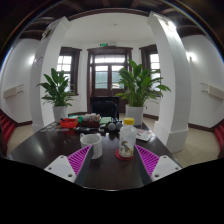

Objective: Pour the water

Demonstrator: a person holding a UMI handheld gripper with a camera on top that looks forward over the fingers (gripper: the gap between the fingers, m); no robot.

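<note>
Your hand-held gripper (107,163) hangs wide open and empty over the near edge of a dark round surface (40,146). Just ahead, between its fingers, stand a pale cup (93,146) on the left and a clear bottle (126,139) with a light cap on the right. Neither is gripped, so the pouring looks not yet begun: you have the bottle to seize, lift and tip. The bottle's label shows colour, but nothing on it can be read. Potted plants (138,88) stand far behind.
</note>
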